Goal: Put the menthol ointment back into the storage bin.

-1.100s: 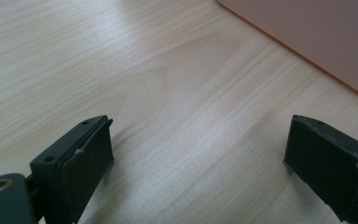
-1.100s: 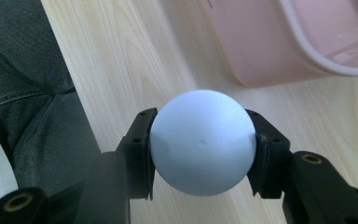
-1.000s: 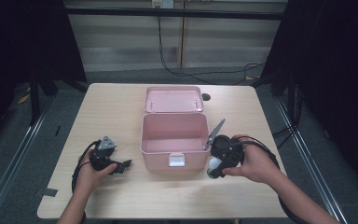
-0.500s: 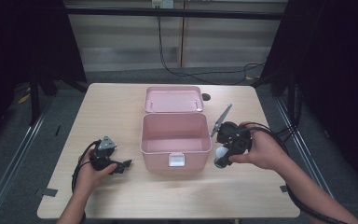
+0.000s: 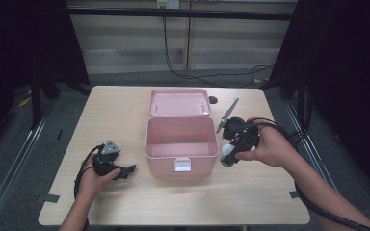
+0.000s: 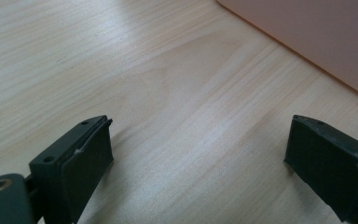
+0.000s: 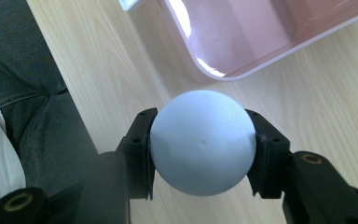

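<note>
Right gripper (image 7: 203, 149): jaws closed against both sides of a pale blue-white ball (image 7: 202, 141), which sits squarely between the pads, clear of the table. In the high view the right gripper (image 5: 229, 156) is held in the person's right hand (image 5: 270, 147), tipped downward, with the ball (image 5: 228, 152) at its lower end. A grey plate stands up from its top and a black cable trails back along the forearm.

Just beside this gripper, toward the middle of the table, stands a pink box (image 5: 182, 139), open, interior bare as far as visible. Its lid (image 5: 179, 102) lies back flat on the far side of the box. A white latch shows on the box's near wall. In the right gripper view the box's rounded corner (image 7: 242, 42) lies just beyond the ball, apart from it. Wooden table (image 7: 335, 88) beneath.

Left gripper (image 6: 200, 163): jaws spread wide, nothing between them, bare wood below. A pink wall of the box (image 6: 317, 37) lies ahead and to one side, apart from the jaws. In the high view the left gripper (image 5: 125, 171) rests low at the table (image 5: 125, 110) in the left hand (image 5: 94, 175), on the far side of the box from the right gripper, pointing toward the box.
</note>
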Tool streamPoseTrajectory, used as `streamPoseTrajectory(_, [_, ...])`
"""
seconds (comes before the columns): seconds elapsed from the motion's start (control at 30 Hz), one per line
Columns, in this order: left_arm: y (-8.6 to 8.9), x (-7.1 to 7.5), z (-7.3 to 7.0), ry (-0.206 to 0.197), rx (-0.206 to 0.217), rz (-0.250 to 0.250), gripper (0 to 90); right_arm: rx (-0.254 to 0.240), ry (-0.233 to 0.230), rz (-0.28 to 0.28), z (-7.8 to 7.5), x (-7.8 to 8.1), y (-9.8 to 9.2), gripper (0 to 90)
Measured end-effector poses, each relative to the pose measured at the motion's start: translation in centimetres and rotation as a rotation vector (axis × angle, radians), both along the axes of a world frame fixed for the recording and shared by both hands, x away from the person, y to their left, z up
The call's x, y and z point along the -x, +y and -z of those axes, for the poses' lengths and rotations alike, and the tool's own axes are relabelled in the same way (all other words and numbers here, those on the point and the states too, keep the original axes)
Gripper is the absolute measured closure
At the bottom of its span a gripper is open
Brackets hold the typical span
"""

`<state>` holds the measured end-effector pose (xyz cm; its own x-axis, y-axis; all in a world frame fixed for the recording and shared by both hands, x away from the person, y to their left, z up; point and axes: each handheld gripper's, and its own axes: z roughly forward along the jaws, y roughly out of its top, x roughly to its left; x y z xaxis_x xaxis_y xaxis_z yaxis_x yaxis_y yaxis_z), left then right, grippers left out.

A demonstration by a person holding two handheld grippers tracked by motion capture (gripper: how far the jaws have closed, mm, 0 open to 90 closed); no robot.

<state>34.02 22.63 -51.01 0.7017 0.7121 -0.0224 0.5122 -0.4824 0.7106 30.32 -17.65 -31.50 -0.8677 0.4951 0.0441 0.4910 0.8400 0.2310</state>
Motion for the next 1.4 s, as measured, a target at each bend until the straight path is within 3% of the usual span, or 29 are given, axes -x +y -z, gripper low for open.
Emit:
streamPoseTrajectory(0.47, [0.0, 0.0, 0.0, 0.003, -0.002, 0.002, 6.6, -0.007, -0.016, 0.005, -1.7, -1.4, 1.1, 50.5])
streamPoseTrajectory(1.4, [0.0, 0.0, 0.0, 0.003, -0.002, 0.002, 6.5, -0.01, -0.015, 0.057, -1.4, -5.5, 3.7, 50.5])
